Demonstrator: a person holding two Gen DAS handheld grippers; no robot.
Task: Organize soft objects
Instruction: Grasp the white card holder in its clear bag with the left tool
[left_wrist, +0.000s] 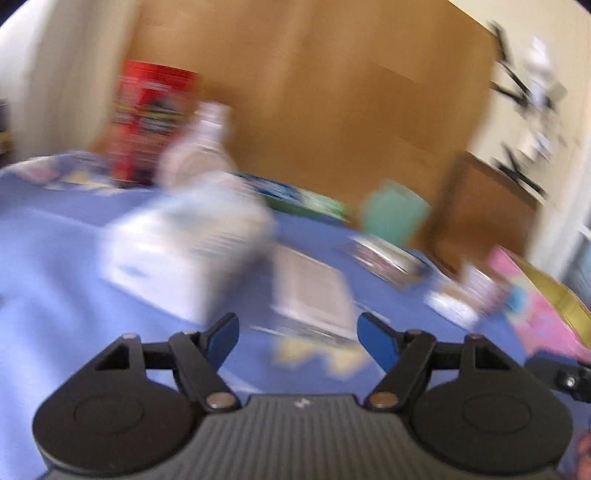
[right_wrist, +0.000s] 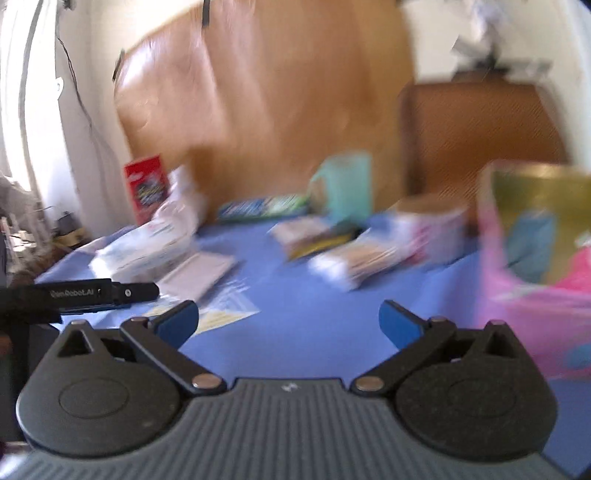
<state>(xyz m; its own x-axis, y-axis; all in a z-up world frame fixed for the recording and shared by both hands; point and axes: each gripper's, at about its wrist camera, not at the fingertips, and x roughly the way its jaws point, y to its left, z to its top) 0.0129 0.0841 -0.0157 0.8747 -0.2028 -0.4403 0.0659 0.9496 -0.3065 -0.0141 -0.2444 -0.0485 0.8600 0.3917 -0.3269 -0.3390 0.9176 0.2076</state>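
Both the left gripper (left_wrist: 297, 341) and right gripper (right_wrist: 289, 322) gape empty above the blue surface (right_wrist: 314, 314), packets (right_wrist: 147, 247) lying at twelve o'clock.

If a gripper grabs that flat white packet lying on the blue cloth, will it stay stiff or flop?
The flat white packet looks thin, so it probably sags when lifted by one edge. It lies flush on the blue cloth, so pushing likely slides it, perhaps bunching cloth. Blur hides its material.

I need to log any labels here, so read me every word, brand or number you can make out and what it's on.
"GenRobot.AI", roughly, in white on the black left gripper, seen from the right wrist; slightly blurred.
Red box: print too blurred to read.
White packets on the blue cloth: too blurred.
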